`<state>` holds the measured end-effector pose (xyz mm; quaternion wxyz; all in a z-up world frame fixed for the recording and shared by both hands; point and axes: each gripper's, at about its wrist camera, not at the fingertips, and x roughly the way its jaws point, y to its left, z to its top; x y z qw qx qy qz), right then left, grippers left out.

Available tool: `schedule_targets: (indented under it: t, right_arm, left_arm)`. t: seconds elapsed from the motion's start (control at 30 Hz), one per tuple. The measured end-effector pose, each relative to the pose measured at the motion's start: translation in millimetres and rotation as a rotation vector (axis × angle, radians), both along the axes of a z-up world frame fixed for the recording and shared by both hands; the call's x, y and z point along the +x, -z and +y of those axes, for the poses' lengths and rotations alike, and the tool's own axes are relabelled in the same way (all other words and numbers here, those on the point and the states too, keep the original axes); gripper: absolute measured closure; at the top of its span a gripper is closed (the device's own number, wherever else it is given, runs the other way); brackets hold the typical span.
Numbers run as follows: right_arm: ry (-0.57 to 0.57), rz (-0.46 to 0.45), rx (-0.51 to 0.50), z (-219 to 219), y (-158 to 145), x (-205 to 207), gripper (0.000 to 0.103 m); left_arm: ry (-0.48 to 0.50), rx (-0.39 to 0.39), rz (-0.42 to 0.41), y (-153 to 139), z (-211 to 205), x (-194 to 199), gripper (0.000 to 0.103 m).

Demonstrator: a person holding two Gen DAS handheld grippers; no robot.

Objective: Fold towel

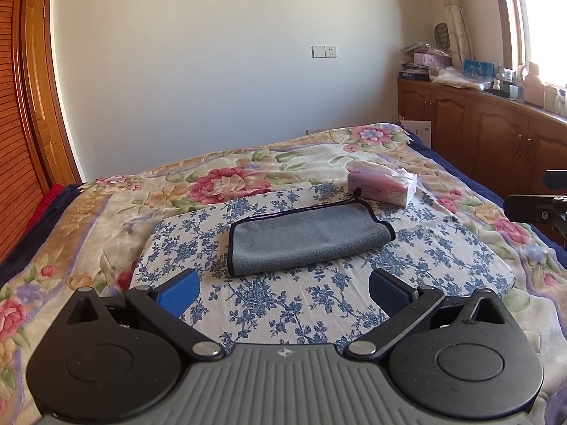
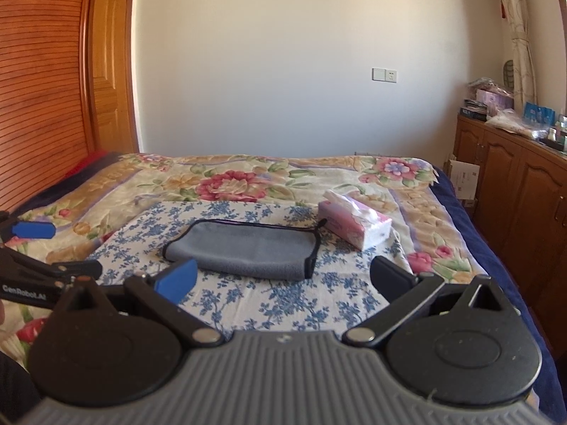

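Gray towel (image 1: 308, 239) with a dark edge, lying folded on the blue-flowered cloth (image 1: 283, 304) in the middle of the bed (image 1: 88, 219) (a small loop sticking out at one far corner). Pink tissue pack (image 1: 381, 186) just past that corner, near the towel, not touching it. Left claw (image 1: 283, 294) spread wide, holding nothing — blue pads (image 1: 179, 295) apart, both hanging above the cloth on the near side of the towel. Right claw (image 2: 283, 283) spread wide too, also holding nothing, near the towel's front edge. Wooden cupboards (image 2: 514, 184) along the right wall, piled with boxes and bottles. Brown door (image 2: 110, 60) at the far left.
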<state>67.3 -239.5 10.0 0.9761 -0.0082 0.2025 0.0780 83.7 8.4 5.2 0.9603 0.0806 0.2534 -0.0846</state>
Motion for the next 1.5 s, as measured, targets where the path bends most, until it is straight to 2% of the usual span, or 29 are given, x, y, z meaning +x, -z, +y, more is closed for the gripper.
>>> schedule_targets:
  t: [0.3, 1.27, 1.5]
  right_arm:
    - [0.028, 0.001, 0.013, -11, 10, -10, 0.000]
    - [0.013, -0.014, 0.039, -9, 38, -30, 0.000]
    - [0.003, -0.049, 0.029, -9, 34, -35, 0.000]
  left_arm:
    - [0.004, -0.011, -0.002, 9, -2, -15, 0.000]
    - [-0.037, -0.025, -0.033, 37, 3, -37, 0.000]
    - [-0.052, -0.043, -0.053, 40, 5, -42, 0.000]
